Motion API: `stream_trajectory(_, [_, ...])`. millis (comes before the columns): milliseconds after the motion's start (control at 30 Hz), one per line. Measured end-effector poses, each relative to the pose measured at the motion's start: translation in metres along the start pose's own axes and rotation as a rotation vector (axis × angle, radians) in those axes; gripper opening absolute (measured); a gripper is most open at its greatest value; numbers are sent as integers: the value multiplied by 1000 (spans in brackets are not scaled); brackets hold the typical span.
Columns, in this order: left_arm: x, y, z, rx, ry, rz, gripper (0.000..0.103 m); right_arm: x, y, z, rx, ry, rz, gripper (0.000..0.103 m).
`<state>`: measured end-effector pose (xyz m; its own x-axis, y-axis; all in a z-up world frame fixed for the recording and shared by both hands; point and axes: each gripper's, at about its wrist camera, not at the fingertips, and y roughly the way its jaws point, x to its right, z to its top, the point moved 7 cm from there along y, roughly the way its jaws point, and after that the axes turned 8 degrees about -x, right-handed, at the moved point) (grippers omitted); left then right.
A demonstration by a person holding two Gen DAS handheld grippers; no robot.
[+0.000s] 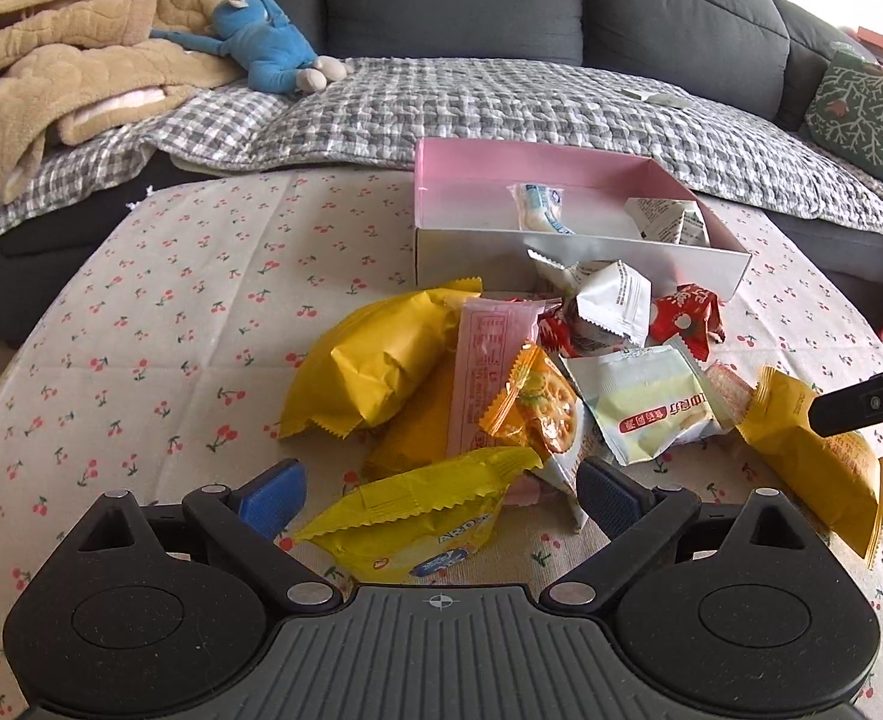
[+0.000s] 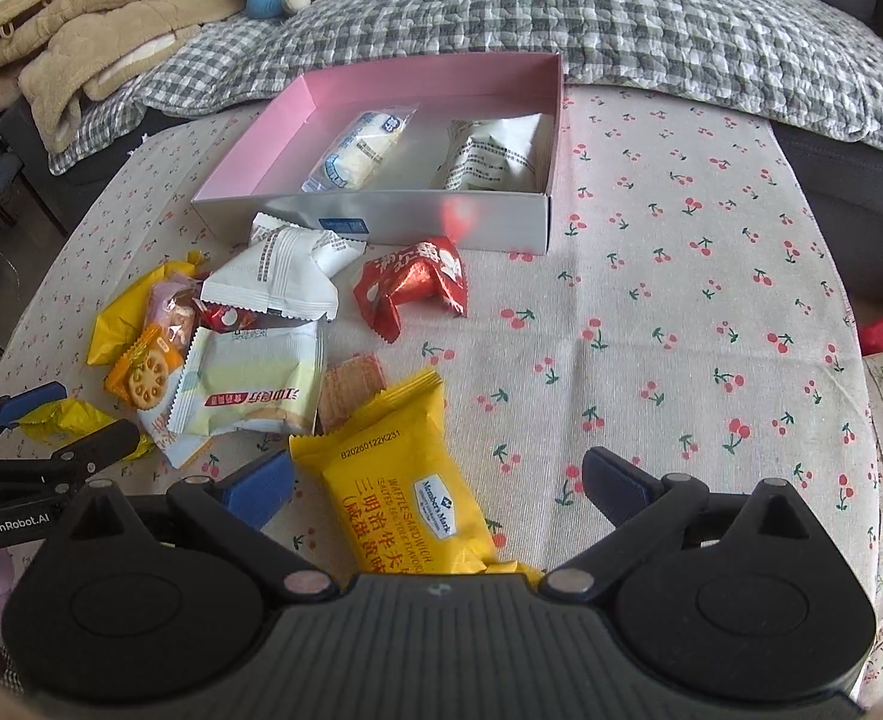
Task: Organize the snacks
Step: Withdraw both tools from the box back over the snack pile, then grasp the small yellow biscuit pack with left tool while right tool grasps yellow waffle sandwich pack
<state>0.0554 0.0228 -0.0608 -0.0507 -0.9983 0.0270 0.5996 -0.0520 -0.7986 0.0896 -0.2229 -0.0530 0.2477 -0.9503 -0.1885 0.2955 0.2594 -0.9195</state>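
Observation:
A pile of snack packets lies on the cherry-print table. My left gripper [image 1: 438, 495] is open, its jaws on either side of a bright yellow packet [image 1: 417, 525]. My right gripper [image 2: 438, 483] is open around an orange-yellow waffle sandwich packet [image 2: 405, 480], which also shows in the left wrist view [image 1: 813, 456]. A pink-lined box [image 1: 561, 165] [image 2: 381, 78] behind the pile holds a clear-wrapped roll [image 2: 360, 147] and a white packet [image 2: 492, 156]. A red packet [image 2: 414, 285], white packets [image 2: 279, 279] and a pale green packet [image 2: 249, 384] lie loose.
A grey sofa with a checked quilt [image 1: 501, 102] runs behind the table. A blue plush toy [image 1: 267, 48] and a beige blanket [image 1: 69, 72] lie on it at the left. Bare tablecloth [image 2: 681, 300] stretches right of the pile.

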Motion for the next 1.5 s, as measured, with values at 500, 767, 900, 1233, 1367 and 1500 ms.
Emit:
stream_trajectory(500, [6, 6, -47, -113, -35, -27, 98, -15, 19, -16, -128, -97, -19, 102])
stream_trajectory(767, [8, 1, -53, -124, -70, -20, 96, -17, 33, -18, -171, -123, -47, 100])
stream_trajectory(900, [8, 0, -54, -116, -74, -14, 92, -18, 35, -19, -174, -148, -74, 100])
stream_trajectory(1233, [9, -6, -51, -90, -85, -43, 60, -25, 32, -17, -158, -204, -111, 78])
stream_trajectory(1367, [11, -7, -50, -88, -82, -50, 54, -26, 28, -13, -143, -210, -108, 59])
stream_trajectory(1500, [10, -7, -50, -86, -91, -58, 51, -25, 26, -10, -132, -214, -119, 45])
